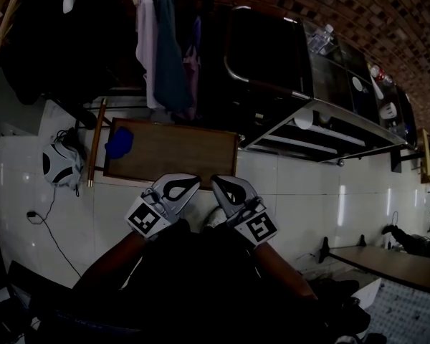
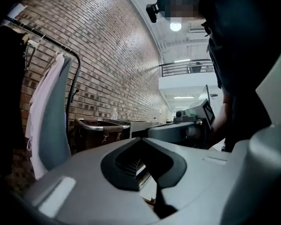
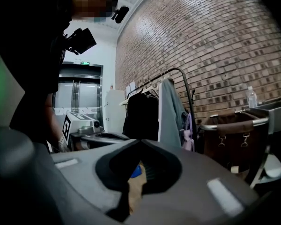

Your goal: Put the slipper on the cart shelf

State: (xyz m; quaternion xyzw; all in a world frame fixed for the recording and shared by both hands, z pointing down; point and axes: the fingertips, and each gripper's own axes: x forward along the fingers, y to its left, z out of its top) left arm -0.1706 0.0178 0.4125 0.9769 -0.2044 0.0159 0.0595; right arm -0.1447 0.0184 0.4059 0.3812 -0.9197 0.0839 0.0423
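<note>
Grippers: two, nearest the head camera, side by side at the bottom middle, one on each of the person's forearms, both pointing towards the board.
Left gripper (image 1: 193, 180): clenched, jaw tips pressed together, nothing between them.
Right gripper (image 1: 217, 181): clenched too, tips touching, empty.
Floor object (image 1: 60, 165): one, white and black, far left on the pale tiles; what it is cannot be told.
Cable (image 1: 44, 212): one, dark, trailing over the tiles below that object.
Slipper (image 1: 119, 143): one, blue, lying on the left end of the board, ahead and left of both grippers, apart from them and well apart from the cart.
Board (image 1: 175, 151): one, brown wood, flat on the floor just beyond the jaw tips.
Clothes (image 1: 166, 56): several garments hanging above the board; the number cannot be counted.
Cart (image 1: 322, 110): one, metal, right of the board, with a dark bin and shelves.
Bottle (image 1: 321, 39): one, clear, standing on top of the cart.
</note>
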